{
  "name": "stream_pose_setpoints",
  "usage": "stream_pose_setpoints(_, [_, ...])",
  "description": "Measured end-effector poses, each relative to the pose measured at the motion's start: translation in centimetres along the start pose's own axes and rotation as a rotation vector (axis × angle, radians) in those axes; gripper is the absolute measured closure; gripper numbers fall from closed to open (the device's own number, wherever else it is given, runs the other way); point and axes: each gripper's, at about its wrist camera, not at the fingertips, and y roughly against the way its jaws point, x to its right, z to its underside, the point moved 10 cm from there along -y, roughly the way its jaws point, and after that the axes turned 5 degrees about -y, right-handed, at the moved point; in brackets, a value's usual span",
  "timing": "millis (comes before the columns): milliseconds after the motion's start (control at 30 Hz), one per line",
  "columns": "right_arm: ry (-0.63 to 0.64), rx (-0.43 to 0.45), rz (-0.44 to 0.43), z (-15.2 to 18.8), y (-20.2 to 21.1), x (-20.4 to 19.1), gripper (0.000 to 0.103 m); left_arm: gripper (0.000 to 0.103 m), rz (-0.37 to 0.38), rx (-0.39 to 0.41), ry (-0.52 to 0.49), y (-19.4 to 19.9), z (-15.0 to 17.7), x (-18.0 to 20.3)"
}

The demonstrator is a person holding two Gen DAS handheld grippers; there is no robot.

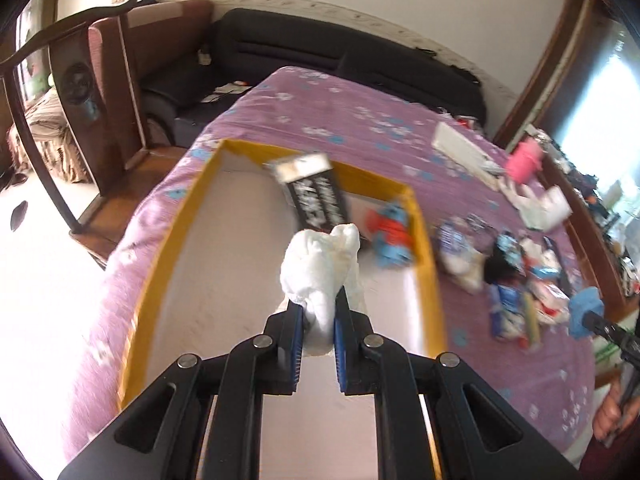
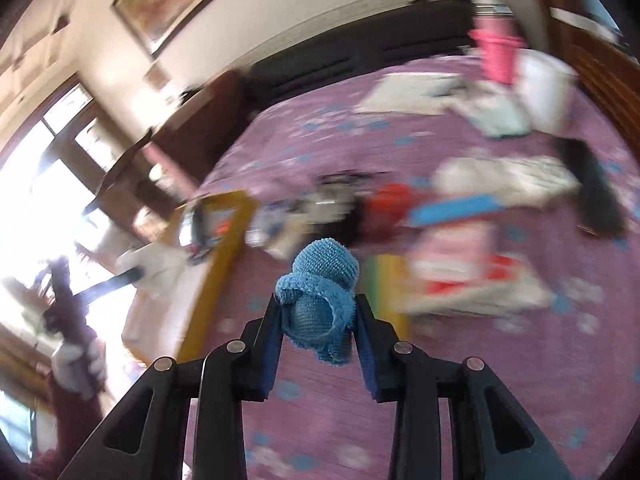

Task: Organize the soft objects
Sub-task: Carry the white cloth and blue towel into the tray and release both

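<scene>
Left gripper (image 1: 319, 312) clenched on a white rolled cloth (image 1: 320, 264), held up above the white floor of the yellow-rimmed box (image 1: 176, 216), not touching it. Right gripper (image 2: 318, 320) clenched on a blue knitted bundle (image 2: 320, 280), raised over the purple flowered cover (image 2: 500, 380) of the bed, just right of the box edge. From the left wrist view the right gripper with its blue bundle shows at the far right edge, beside the pile; from the right wrist view the left gripper with the white cloth shows at the left, over the box, gloved hand (image 2: 78, 364) on its handle. Inside the box, farther back: a black packet with white lettering (image 1: 316, 196) leaning on the far wall, and a blue-and-red soft toy (image 1: 392, 236) by the right wall. Right of the box on the bed, a blurred pile of mixed soft items (image 1: 516, 276), white, blue, black, red; details cannot be told. Beyond that, a white flat pad (image 1: 460, 148), white folded cloth (image 1: 544, 204) and a pink object (image 1: 524, 158) near the far right bed edge. Behind the bed a black sofa (image 1: 320, 52), wooden chair (image 1: 108, 92) at left, window (image 1: 600, 104) at right.
</scene>
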Motion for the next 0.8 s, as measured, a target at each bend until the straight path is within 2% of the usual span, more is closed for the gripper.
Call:
stream_pose_setpoints(67, [0.038, -0.037, -0.027, 0.0, -2.2, -3.0, 0.066, 0.091, -0.021, -0.015, 0.012, -1.3, -0.7, -1.4])
stream_pose_setpoints(167, [0.108, -0.091, -0.047, 0.3, -5.7, -7.5, 0.066, 0.091, -0.012, -0.042, 0.036, -3.4, -1.9, -2.7])
stream_pose_setpoints(367, [0.172, -0.167, -0.076, 1.0, -10.9, -12.7, 0.066, 0.091, -0.045, -0.067, 0.087, -6.8, -4.1, -5.6])
stream_pose_setpoints(467, [0.196, -0.2, -0.076, 1.4, -13.3, -14.6, 0.066, 0.077, -0.078, -0.065, 0.114, -8.2, -5.1, -7.0])
stream_pose_setpoints(533, [0.206, -0.22, -0.08, 1.3, -14.7, -15.4, 0.066, 0.047, -0.088, -0.072, 0.122, -9.1, -5.6, -7.7])
stream_pose_setpoints(667, [0.235, -0.26, -0.089, 1.5, -17.3, -17.5, 0.066, 0.039, -0.012, -0.087, 0.148, -9.4, -6.0, -7.5])
stream_pose_setpoints(733, [0.253, -0.283, -0.096, 1.8, -18.5, -18.7, 0.066, 0.036, 0.028, -0.071, 0.154, -8.7, -6.3, -7.3])
stream_pose_setpoints(800, [0.27, -0.307, -0.103, 2.3, -19.7, -19.9, 0.066, 0.036, 0.029, -0.038, 0.133, -7.2, -6.8, -7.2])
